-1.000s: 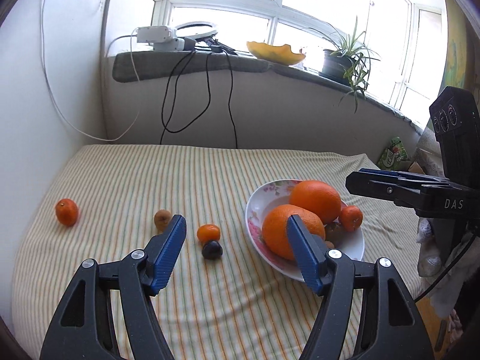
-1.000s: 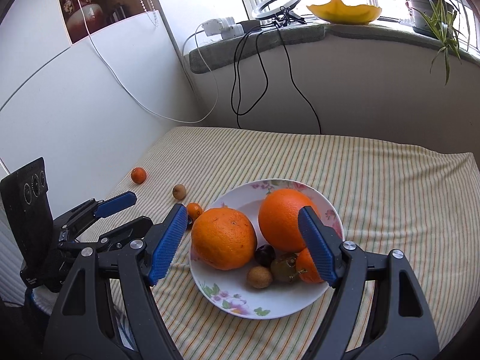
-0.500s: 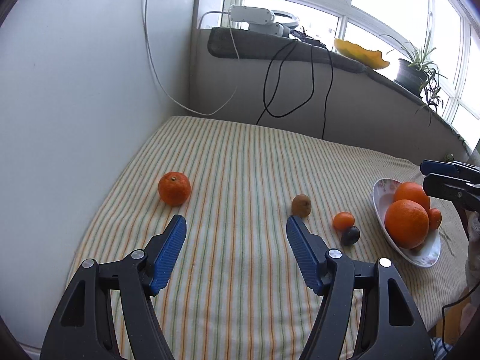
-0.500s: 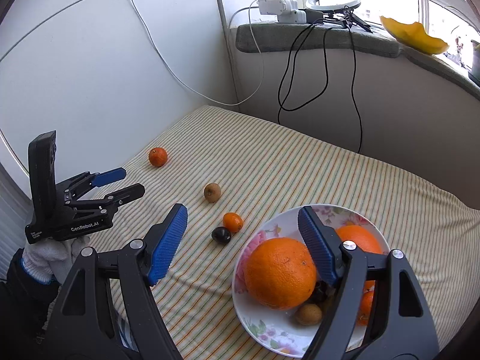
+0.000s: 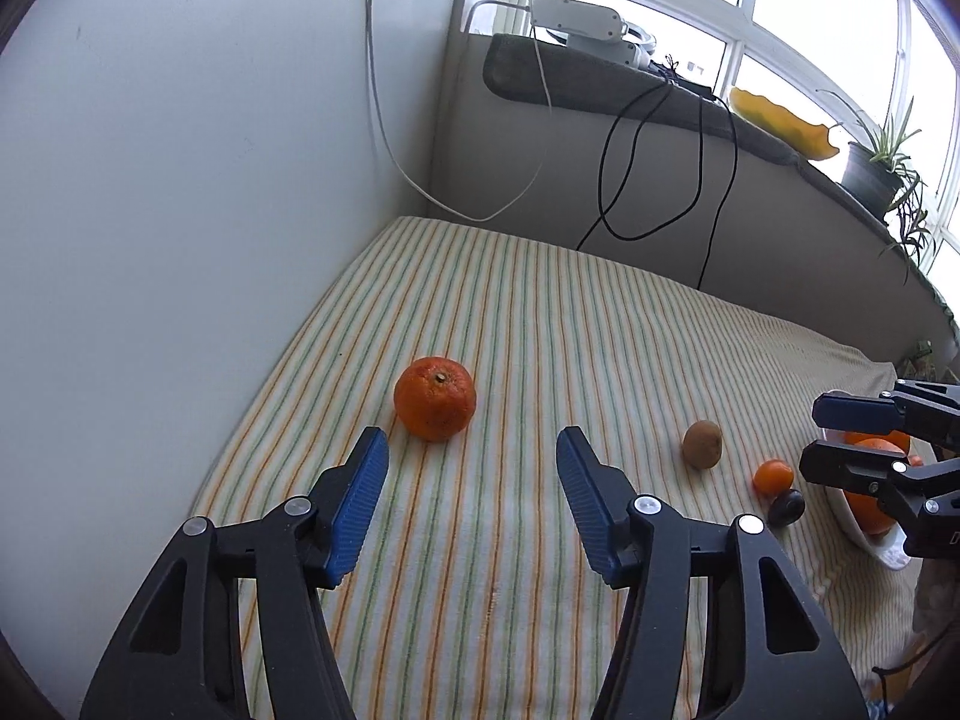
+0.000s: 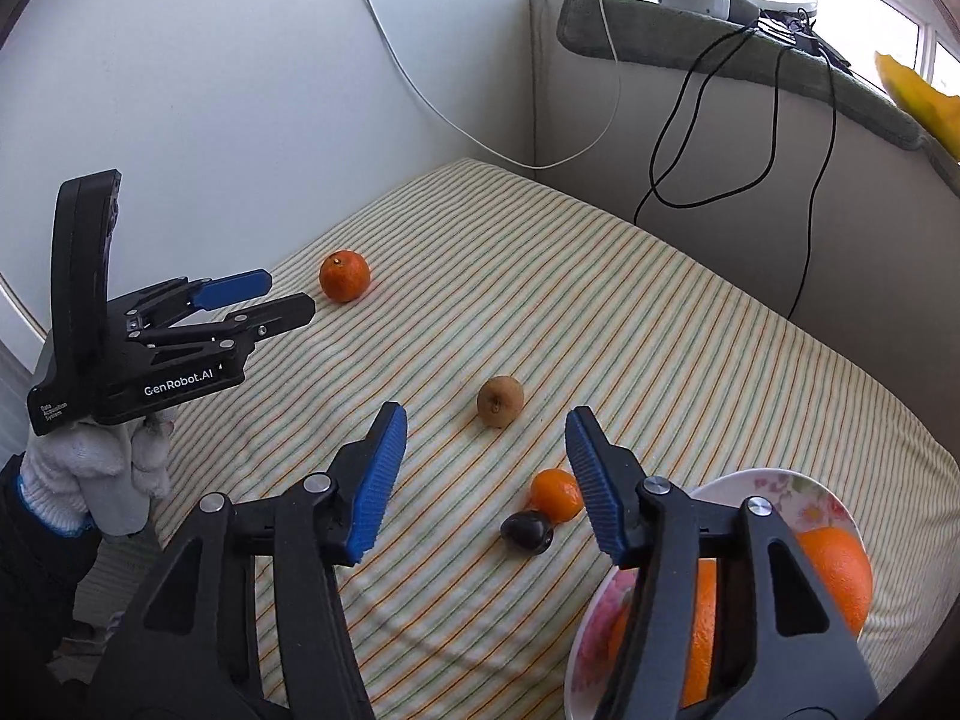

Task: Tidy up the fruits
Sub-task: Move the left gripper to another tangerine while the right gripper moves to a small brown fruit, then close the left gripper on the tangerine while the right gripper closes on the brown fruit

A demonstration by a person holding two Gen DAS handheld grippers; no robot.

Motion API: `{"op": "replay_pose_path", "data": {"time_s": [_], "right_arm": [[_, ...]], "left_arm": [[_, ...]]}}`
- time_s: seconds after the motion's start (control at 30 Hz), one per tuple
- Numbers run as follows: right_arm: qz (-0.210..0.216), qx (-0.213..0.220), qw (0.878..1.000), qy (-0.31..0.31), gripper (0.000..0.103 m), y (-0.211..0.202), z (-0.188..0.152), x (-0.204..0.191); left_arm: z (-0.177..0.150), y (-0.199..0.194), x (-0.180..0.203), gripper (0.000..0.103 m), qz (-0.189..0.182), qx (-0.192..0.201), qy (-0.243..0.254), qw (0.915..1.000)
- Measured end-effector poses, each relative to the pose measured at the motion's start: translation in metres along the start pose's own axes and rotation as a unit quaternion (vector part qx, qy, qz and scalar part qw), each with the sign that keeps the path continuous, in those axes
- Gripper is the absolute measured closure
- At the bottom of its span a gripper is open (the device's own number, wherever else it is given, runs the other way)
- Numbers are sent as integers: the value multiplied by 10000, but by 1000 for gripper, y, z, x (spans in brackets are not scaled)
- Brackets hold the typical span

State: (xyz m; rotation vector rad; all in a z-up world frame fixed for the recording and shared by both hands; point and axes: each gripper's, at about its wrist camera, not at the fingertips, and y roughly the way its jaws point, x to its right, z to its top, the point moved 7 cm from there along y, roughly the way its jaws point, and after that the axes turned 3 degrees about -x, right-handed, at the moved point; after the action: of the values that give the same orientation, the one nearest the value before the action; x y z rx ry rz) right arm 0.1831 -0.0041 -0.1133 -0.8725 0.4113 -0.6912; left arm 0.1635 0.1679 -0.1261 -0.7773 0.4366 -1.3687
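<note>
Since one second ago the left gripper [image 5: 472,450] has swung away from the plate [image 6: 780,489] toward the left wall, so the lone tangerine [image 5: 435,398], then small at the left edge, now sits large at centre frame just beyond the fingertips. The right gripper [image 6: 486,432] has likewise turned left, leaving the plate in the lower right corner of its view.

Nearest, both pairs of blue-padded jaws stand wide apart and hold nothing. In the right wrist view a dark plum [image 6: 528,531] and a small orange fruit [image 6: 555,493] lie touching just beside the plate rim; a brown kiwi [image 6: 500,401] lies farther out, centre frame, between the fingers' line. Two big oranges [image 6: 840,564] rest on the plate. Farthest, the tangerine lies upper left, near the wall, on the striped cloth [image 5: 600,330].

The tangerine probably is light, round and soft-skinned; it may roll on the yielding cloth. A hold across its widest middle, pads on opposite sides, with gentle closing, seems best. Past it, cables [image 5: 636,180] hang from the sill.
</note>
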Motion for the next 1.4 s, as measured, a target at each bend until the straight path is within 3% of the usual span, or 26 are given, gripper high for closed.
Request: {"op": "replay_pose_path", "data": {"time_s": [0.37, 0.67, 0.9, 1.13, 1.4], "right_arm": [[-148, -524, 9985, -40, 53, 45, 1, -5], [-257, -703, 9972, -37, 53, 67, 2, -6], [-295, -859, 9959, 26, 66, 78, 4, 0], [-342, -876, 9955, 103, 77, 81, 6, 8], [-311, -846, 9959, 110, 78, 78, 7, 4]], "left_arm": [[6, 19, -12, 48, -62, -94, -171, 9998], [10, 37, -15, 52, -57, -257, -194, 9995], [10, 44, -17, 62, -29, -351, -201, 9992], [11, 49, -16, 65, 39, -377, -180, 9991], [11, 47, -18, 66, 14, -341, -191, 9992]]}}
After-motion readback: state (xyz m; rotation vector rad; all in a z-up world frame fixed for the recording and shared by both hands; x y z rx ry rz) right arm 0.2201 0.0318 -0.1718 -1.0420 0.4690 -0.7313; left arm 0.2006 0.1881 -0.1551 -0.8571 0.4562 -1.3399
